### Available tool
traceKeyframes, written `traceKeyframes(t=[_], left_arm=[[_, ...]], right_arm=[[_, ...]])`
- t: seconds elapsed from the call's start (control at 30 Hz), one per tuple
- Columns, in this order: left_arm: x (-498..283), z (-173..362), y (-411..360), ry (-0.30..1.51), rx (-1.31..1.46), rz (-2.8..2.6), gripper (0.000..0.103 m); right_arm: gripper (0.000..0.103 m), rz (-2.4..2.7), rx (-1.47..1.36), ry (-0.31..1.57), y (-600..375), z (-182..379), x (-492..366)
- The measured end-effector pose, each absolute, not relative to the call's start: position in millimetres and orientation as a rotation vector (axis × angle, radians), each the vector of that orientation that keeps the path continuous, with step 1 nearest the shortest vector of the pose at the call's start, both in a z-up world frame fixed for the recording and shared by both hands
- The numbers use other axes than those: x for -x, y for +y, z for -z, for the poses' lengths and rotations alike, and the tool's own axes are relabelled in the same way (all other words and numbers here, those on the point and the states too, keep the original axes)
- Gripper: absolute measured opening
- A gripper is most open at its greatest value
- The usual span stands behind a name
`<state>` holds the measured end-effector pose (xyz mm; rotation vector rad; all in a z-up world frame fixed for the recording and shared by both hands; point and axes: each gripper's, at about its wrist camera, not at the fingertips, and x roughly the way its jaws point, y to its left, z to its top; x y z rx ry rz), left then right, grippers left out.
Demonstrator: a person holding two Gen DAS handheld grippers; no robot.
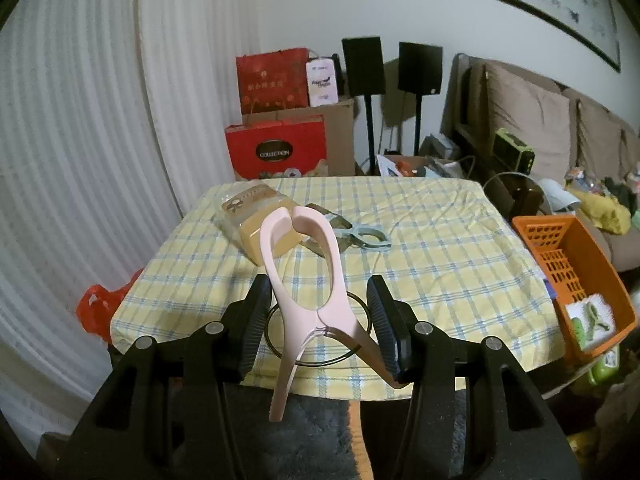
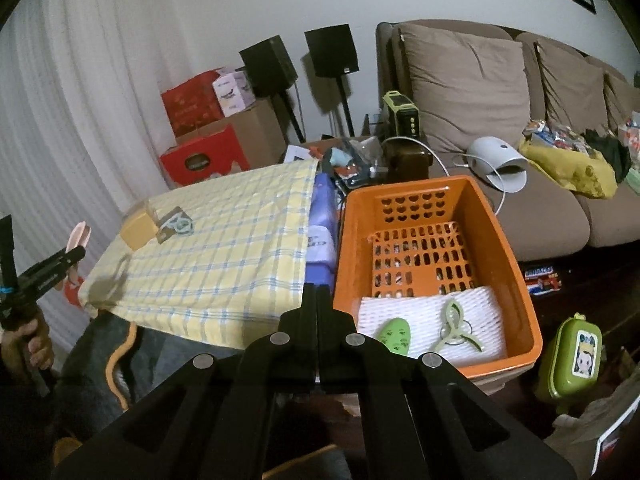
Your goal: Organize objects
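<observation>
A large pink clip point(image 1: 304, 280) stands upright between the pads of my left gripper point(image 1: 320, 296), which is shut on its handles above the near edge of the yellow checked table point(image 1: 440, 248). The same clip point(image 2: 78, 236) shows at the far left of the right wrist view. On the cloth beyond lie a pale blue clip point(image 1: 362, 237), a yellow box point(image 1: 276, 240) and a clear packet point(image 1: 248, 204). My right gripper point(image 2: 317, 292) is shut and empty, just left of the orange basket point(image 2: 432, 188). In the basket, a green clip point(image 2: 454, 328) and a green oval piece point(image 2: 394, 336) rest on white foam netting point(image 2: 424, 308).
The orange basket point(image 1: 576, 276) stands off the table's right side. A brown sofa point(image 2: 520, 128) with cushions and clutter lies beyond it. Red boxes point(image 1: 276, 148), a carton and two black speakers point(image 1: 364, 66) stand behind the table. A thin dark ring point(image 1: 276, 344) shows on the cloth behind the pink clip.
</observation>
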<state>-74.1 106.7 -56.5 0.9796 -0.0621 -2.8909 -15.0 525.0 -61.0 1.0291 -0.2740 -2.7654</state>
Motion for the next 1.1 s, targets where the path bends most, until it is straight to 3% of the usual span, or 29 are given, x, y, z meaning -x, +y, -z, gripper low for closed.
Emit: traceKeyframes(t=[0.6,0.9,1.1], left_arm=[[121.6,90.3,100.6,-0.107,-1.105,2.783,0.046],[130.7,106.1,101.0,-0.131,-1.136,2.772,0.046],[132.7,108.4,93.5,-0.111,-1.163,2.751,0.046]], right_arm=[[0.0,2.643,-1.167,-0.465,567.0,113.7,33.9],[0.001,2.537,-1.164,-0.438,555.1,127.2,36.2],[0.001,2.401,-1.164,-0.298,513.9,138.0,37.1]])
